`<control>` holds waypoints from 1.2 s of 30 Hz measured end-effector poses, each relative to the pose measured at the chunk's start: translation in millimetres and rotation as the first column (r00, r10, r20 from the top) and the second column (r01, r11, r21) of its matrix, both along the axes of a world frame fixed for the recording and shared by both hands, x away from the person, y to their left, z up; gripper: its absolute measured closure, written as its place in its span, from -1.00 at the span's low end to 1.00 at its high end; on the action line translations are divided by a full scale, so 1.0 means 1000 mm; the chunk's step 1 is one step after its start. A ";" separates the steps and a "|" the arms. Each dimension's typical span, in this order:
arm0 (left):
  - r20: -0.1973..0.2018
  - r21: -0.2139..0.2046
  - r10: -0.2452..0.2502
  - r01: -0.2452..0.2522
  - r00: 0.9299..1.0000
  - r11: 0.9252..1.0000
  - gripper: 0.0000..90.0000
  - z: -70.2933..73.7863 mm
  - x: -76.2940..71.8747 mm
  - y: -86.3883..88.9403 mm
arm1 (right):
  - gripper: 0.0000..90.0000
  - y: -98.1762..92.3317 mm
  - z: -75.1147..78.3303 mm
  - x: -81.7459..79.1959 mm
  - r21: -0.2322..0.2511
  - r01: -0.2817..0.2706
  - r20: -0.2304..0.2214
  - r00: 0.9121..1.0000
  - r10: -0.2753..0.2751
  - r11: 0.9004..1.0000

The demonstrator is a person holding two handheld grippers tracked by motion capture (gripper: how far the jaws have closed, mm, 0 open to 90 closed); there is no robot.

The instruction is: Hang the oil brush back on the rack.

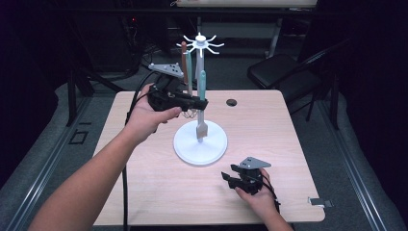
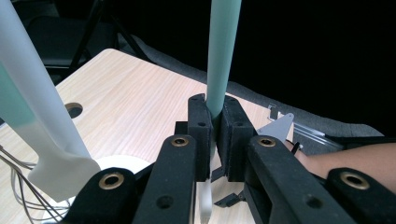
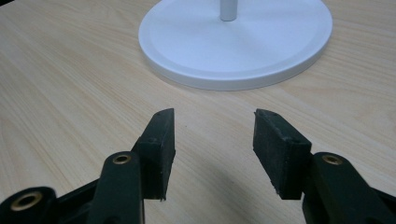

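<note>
The left gripper (image 2: 214, 140) has its jaws clamped tight on the handle of a teal spatula (image 1: 202, 86), which stands upright beside the pole of the white utensil stand (image 1: 200, 143), its pale blade low over the stand's round base. The right gripper (image 3: 214, 154) rests low on the counter (image 1: 144, 183), jaws wide apart with nothing between them, near the base.

A pale teal utensil handle (image 2: 223, 51) stands upright, pinched low down. Its white blade (image 1: 201, 130) hangs just above the white stand's round base (image 1: 214, 149).
</note>
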State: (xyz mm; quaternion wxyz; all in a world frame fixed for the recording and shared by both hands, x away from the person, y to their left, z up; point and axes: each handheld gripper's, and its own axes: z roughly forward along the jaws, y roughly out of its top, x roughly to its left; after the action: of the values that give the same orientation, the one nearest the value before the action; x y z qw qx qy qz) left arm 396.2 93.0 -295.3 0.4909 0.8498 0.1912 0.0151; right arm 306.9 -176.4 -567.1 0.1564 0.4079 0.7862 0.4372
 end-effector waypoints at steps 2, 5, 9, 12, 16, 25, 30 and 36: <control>-0.004 0.004 0.001 -0.001 1.000 1.000 0.87 0.002 0.002 0.000 | 0.08 0.000 0.000 0.000 0.000 -0.001 0.002 1.000 0.001 1.000; -0.005 0.000 0.001 -0.001 1.000 1.000 0.87 0.004 0.005 0.000 | 0.08 0.000 0.000 0.000 0.000 0.000 0.003 1.000 0.000 1.000; -0.008 -0.014 0.015 -0.016 1.000 1.000 0.87 0.006 0.010 0.001 | 0.08 0.000 0.000 -0.001 0.005 -0.001 0.005 1.000 0.001 1.000; -0.009 -0.018 0.025 -0.025 1.000 1.000 0.88 0.008 0.015 0.002 | 0.08 0.000 0.000 -0.002 0.003 -0.003 0.006 1.000 0.003 1.000; -0.017 -0.032 0.031 -0.031 0.999 0.999 0.87 0.011 0.023 0.004 | 0.08 0.001 -0.001 -0.002 -0.001 -0.005 0.001 1.000 0.005 1.000; -0.034 -0.032 0.039 -0.040 0.999 0.999 0.87 0.010 0.035 0.002 | 0.08 0.002 -0.002 -0.002 -0.002 -0.014 0.000 1.000 0.014 1.000; -0.046 -0.018 0.051 -0.052 0.998 0.998 0.87 0.010 0.039 0.000 | 0.08 0.004 -0.002 -0.003 -0.004 -0.022 0.003 1.000 0.022 1.000; -0.051 -0.007 0.096 -0.097 0.994 0.995 0.87 0.009 0.043 -0.001 | 0.08 0.005 -0.002 -0.004 -0.001 -0.030 0.010 1.000 0.030 1.000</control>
State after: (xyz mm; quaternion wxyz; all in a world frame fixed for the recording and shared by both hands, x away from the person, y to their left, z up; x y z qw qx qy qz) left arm 439.2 92.0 -286.6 0.4885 0.8374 0.2445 0.0163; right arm 303.0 -171.8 -569.2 0.1538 0.3939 0.7916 0.4411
